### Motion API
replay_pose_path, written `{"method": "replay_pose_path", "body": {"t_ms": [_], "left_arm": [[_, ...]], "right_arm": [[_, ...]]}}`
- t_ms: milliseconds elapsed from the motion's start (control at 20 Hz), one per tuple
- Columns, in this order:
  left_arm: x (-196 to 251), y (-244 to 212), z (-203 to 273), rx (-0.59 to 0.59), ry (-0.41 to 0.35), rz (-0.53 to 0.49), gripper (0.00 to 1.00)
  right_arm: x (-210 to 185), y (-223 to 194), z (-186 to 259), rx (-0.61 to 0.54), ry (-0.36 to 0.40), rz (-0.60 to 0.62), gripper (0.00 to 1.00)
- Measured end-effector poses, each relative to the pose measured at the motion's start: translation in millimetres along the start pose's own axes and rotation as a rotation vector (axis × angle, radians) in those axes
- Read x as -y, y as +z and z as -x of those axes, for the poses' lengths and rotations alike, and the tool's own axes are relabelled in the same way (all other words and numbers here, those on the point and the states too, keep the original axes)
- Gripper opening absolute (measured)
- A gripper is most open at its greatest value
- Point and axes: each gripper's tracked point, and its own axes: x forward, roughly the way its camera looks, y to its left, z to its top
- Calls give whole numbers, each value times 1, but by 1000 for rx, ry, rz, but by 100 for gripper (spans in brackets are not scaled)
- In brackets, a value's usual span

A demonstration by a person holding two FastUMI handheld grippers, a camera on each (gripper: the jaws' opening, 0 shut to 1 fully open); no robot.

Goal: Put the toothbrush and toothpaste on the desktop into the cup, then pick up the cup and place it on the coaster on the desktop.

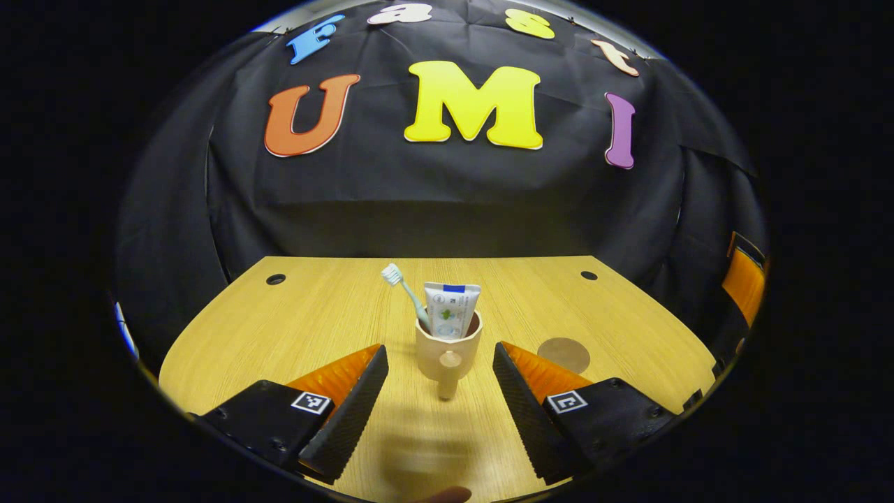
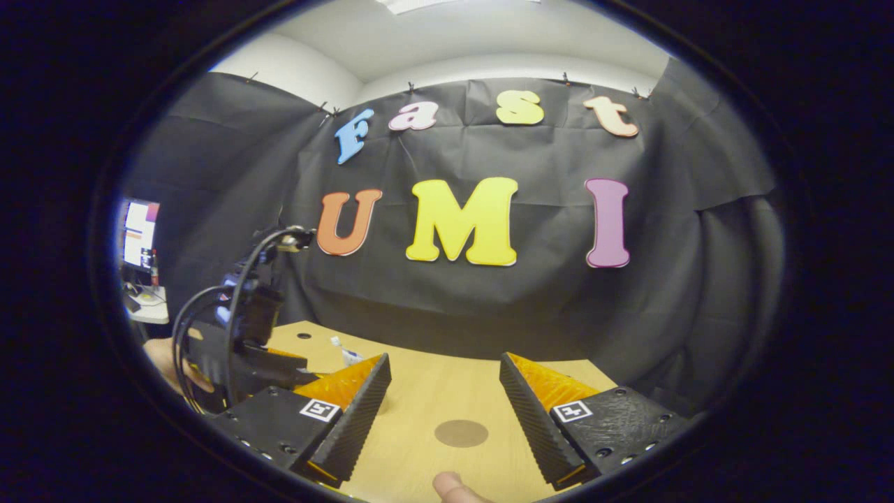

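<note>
In the left gripper view the left gripper (image 1: pixel 440 381) stands with its two fingers spread wide apart, holding nothing, and the cup (image 1: pixel 448 349) sits on the wooden desktop (image 1: pixel 328 314) just ahead of the gap between them, at about 12 o'clock from the fingertips, with its knob-like handle pointing back toward the camera. The toothbrush (image 1: pixel 405 290) stands in the cup, leaning toward 11 o'clock with its bristle head uppermost, and the toothpaste (image 1: pixel 450 309) tube stands upright beside it in the same cup. The round brown coaster (image 1: pixel 563 355) lies flat on the desktop at about 3 o'clock from the cup, near it but apart, partly behind the right-hand finger. In the right gripper view the right gripper (image 2: pixel 445 398) also has its fingers wide apart around nothing, and the coaster (image 2: pixel 461 433) lies on the desktop between and just beyond them; at 9 o'clock the other gripper with its looping black cable (image 2: pixel 230 307) shows, held by a hand (image 2: pixel 167 363)
</note>
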Motion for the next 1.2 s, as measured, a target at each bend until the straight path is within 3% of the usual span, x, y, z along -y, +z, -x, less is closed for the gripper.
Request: {"method": "replay_pose_path", "body": {"t_ms": [200,300,400,500,600,750,950,1000,1050,1200], "left_arm": [[8,-33,-34,-271,27,19,96],[-2,-41,-50,-368,77,-8,96],[-2,-50,-60,-450,81,-13,96],[9,-63,-72,-542,41,-2,92],[3,-73,-80,-608,76,-36,83],[3,-81,-84,-675,94,-71,79],[7,-77,-87,-706,129,-114,60],[9,-74,-88,-699,131,-99,59],[13,-72,-90,-694,125,-81,37],[26,-69,-87,-711,113,-26,30]], "right_arm": [[22,-19,18,3,-18,-29,93],[35,-30,19,-18,-18,-39,94],[51,-33,18,-13,-37,-51,94],[57,-36,17,-8,-26,-76,96],[63,-41,15,-6,-17,-85,95],[70,-46,13,-3,-9,-98,95],[84,-50,9,-7,-11,-147,94],[88,-50,9,-8,-16,-156,95],[92,-51,8,-10,-23,-163,95],[101,-47,8,-3,-42,-181,95]]}}
